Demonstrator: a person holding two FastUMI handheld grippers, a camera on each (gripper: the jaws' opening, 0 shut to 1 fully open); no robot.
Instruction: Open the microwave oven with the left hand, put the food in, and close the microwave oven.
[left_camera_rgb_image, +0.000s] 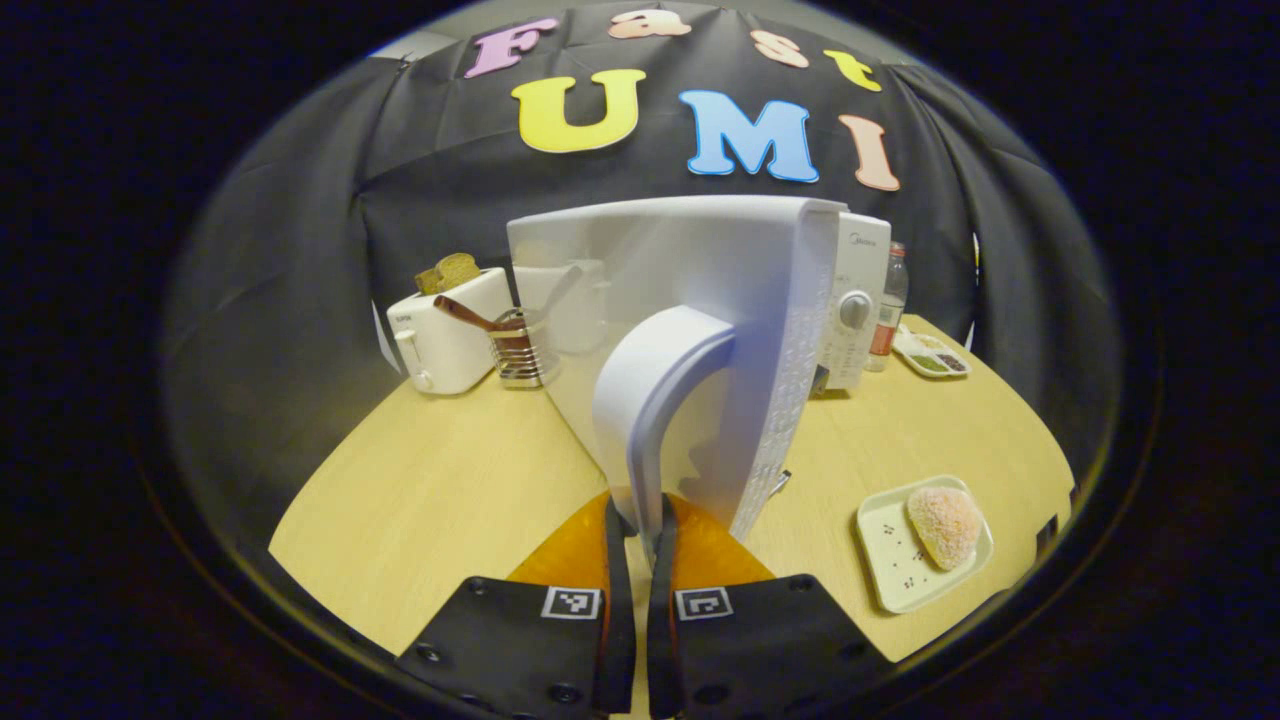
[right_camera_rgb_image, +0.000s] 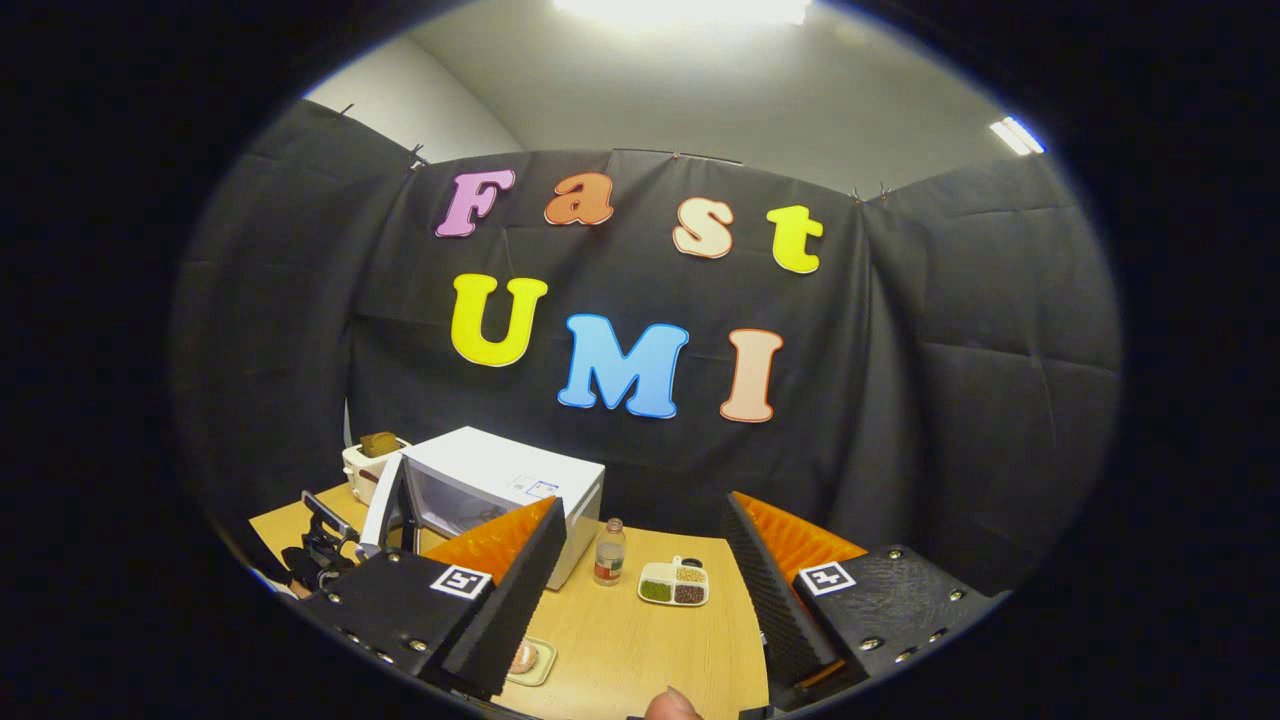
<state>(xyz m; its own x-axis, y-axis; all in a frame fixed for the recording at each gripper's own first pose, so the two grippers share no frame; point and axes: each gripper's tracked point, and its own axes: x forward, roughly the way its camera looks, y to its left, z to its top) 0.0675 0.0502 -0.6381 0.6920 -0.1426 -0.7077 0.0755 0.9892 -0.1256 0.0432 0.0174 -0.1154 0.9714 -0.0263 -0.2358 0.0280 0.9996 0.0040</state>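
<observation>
Microwave door handle (left_camera_rgb_image: 655, 390) pinched by left fingers (left_camera_rgb_image: 620, 560); right fingers (right_camera_rgb_image: 760, 590) spread

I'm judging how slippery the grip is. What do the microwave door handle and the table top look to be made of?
Door handle: apparently moulded plastic, white and smooth with a soft sheen; the left tongs are shut on it. Table top: pale wood or wood-look laminate, matte, with faint grain; which one I cannot tell.

On the worktop (left_camera_rgb_image: 450, 480), the toaster (left_camera_rgb_image: 445, 340) stands left of the microwave (left_camera_rgb_image: 700, 330), a bottle (left_camera_rgb_image: 885, 310) right, the food plate (left_camera_rgb_image: 885, 560) in front.
</observation>
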